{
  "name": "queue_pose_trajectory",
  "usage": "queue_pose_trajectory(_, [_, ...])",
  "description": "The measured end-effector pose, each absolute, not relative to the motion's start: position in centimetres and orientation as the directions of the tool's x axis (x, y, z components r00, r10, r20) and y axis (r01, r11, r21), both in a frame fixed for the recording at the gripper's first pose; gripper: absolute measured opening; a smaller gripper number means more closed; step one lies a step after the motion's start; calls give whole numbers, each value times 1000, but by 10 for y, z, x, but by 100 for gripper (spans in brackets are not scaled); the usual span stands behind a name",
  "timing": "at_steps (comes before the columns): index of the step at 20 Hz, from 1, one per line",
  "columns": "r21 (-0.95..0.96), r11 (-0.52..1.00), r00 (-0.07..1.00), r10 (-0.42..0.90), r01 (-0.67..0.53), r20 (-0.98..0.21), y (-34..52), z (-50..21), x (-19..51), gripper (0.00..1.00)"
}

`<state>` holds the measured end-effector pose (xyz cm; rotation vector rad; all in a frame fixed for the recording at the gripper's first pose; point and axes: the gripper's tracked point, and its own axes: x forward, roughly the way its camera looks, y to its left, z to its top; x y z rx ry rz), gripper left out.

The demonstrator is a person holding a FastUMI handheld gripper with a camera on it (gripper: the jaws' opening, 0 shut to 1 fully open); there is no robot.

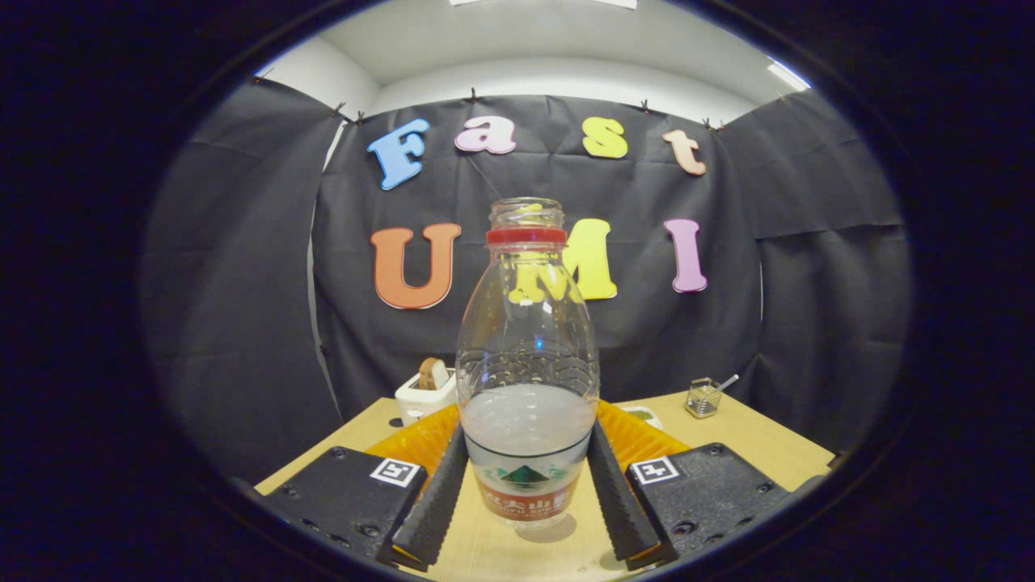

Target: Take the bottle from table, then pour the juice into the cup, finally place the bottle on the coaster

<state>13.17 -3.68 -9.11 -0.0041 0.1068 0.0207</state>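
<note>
Bottle (526,380) stands uncapped between the fingers of the hand-held gripper (527,493), clamped low down; lift it straight off the table (768,453), keeping upright.

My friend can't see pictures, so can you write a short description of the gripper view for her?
A clear, uncapped bottle with a red neck ring, partly filled with cloudy liquid, stands upright on a wooden table between the gripper fingers, which press on its lower sides. Behind it are an orange ridged thing, a white toaster and a small wire basket.
</note>
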Motion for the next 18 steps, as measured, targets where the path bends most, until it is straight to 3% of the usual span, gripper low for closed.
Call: queue_pose_trajectory(18, [-25, 999, 992, 30, -33, -119, -23, -220, 181, 81])
